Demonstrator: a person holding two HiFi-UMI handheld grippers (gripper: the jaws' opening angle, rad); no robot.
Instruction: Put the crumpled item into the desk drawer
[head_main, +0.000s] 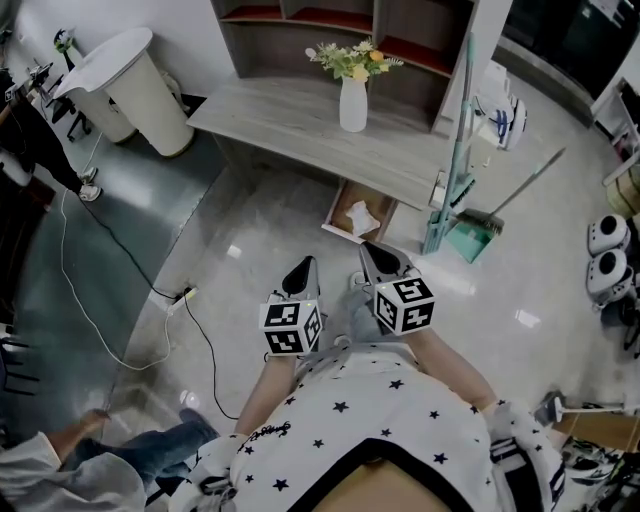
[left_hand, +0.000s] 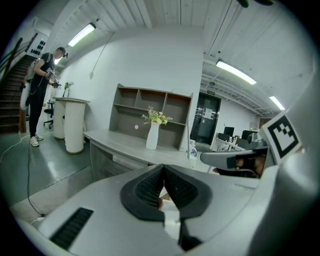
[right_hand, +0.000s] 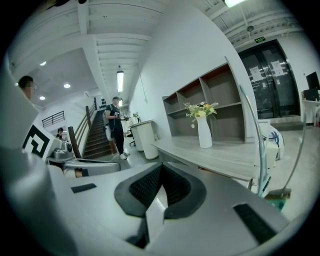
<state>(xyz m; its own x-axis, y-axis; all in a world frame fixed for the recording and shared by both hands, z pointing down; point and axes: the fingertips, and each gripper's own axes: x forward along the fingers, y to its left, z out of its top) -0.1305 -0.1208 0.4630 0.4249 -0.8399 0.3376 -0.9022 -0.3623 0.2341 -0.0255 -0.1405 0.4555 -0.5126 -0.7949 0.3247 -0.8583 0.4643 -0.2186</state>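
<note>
The desk drawer (head_main: 338, 208) stands pulled open under the grey desk (head_main: 290, 125). A crumpled white item (head_main: 361, 217) lies inside it. My left gripper (head_main: 302, 272) and right gripper (head_main: 379, 258) hover side by side over the floor, just short of the drawer. Both are shut with nothing between the pads. In the left gripper view the black jaws (left_hand: 163, 172) meet at their tips, pointing toward the desk (left_hand: 130, 145). The right gripper view shows its jaws (right_hand: 160, 171) closed the same way, facing the desk (right_hand: 210, 155).
A white vase with flowers (head_main: 353, 100) stands on the desk. A broom and green dustpan (head_main: 470, 238) lean at the desk's right end. White round bins (head_main: 140, 85) stand at the left, a cable (head_main: 90, 310) runs over the floor, and a person (head_main: 60, 465) crouches at the lower left.
</note>
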